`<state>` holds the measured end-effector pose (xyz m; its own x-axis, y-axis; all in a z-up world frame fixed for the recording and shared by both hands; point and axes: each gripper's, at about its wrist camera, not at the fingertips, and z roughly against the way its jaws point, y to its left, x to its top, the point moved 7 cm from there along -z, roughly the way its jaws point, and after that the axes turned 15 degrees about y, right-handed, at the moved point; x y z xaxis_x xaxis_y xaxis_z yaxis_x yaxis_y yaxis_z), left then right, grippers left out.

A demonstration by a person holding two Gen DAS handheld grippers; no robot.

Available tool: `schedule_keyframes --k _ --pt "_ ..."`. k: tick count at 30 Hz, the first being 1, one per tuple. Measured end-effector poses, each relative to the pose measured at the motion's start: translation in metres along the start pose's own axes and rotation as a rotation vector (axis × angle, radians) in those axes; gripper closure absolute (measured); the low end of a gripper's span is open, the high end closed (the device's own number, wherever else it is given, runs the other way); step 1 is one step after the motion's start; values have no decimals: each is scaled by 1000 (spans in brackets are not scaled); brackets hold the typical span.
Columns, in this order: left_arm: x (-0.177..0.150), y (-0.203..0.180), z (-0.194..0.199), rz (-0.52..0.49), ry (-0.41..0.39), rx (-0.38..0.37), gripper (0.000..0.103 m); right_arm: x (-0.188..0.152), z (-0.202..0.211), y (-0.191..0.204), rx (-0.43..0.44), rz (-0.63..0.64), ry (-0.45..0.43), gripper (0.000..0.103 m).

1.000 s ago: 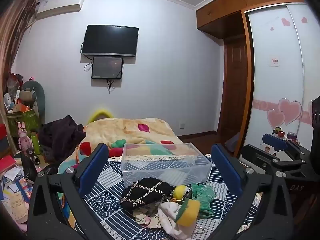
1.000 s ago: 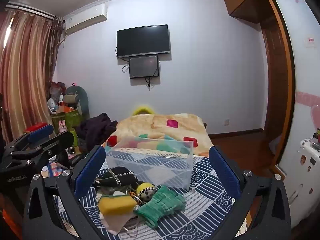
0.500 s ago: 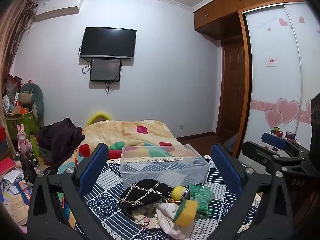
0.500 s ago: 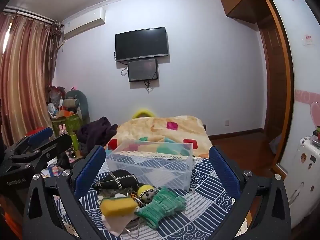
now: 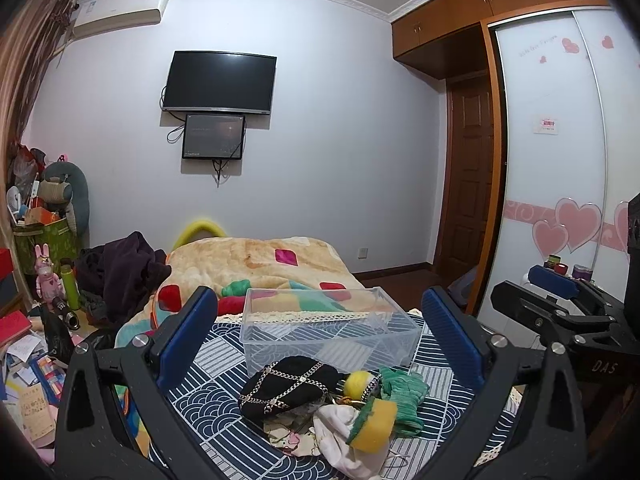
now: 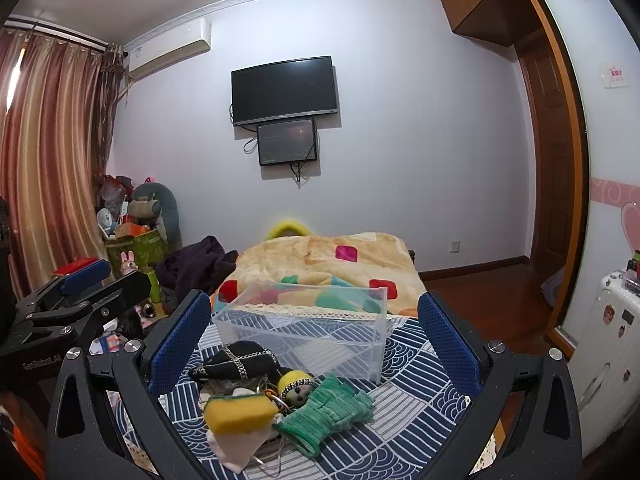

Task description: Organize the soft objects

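On the patterned cloth [image 5: 208,392], clear bin [image 5: 328,330] lies long-axis left-right; both hand-held grippers [image 5: 320,340] [image 6: 316,344] wide open, empty.

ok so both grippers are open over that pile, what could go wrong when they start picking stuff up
The soft things lie tangled: the yellow sponge sits on the white cloth, and the doll touches the green knit, so one grab might drag a neighbour. The chain on the black pouch could snag. The light clear bin may slide if bumped.
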<state>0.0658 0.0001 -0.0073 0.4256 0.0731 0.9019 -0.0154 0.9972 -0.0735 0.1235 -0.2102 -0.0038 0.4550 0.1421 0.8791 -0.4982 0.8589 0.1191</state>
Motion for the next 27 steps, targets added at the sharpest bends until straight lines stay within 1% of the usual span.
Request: schedule_keyframes --k 27 --pt "-1 0 1 3 -1 1 0 1 2 4 7 4 -9 0"
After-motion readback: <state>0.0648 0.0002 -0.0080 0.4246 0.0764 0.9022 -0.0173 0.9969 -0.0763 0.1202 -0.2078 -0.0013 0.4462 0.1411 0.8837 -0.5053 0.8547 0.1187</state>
